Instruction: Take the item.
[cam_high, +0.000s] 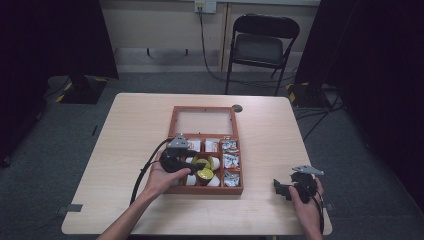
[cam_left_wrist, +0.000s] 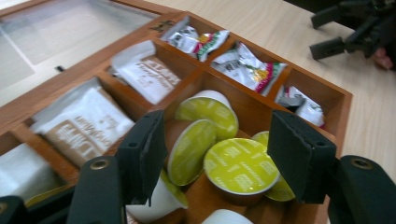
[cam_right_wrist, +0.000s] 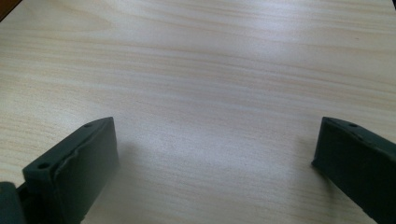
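Left tongs over the cups in the wooden box

The left tongs (cam_left_wrist: 217, 154) sit at the bottom middle of the left gripper view, jaws around a yellow-lidded cup (cam_left_wrist: 240, 165) in the box (cam_left_wrist: 343, 100), not pressing it. The right tongs (cam_right_wrist: 210, 163) gape wide above the bare counter (cam_right_wrist: 210, 70).

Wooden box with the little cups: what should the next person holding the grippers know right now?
Left gripper: jaws either side of a round green-lidded coffee capsule in the brown wooden compartment box; I can't tell if they grip it.
Right gripper: open, empty, over the light wooden table.
Done: no capsule lies outside the box.
Left: probably close on the capsule and lift it.
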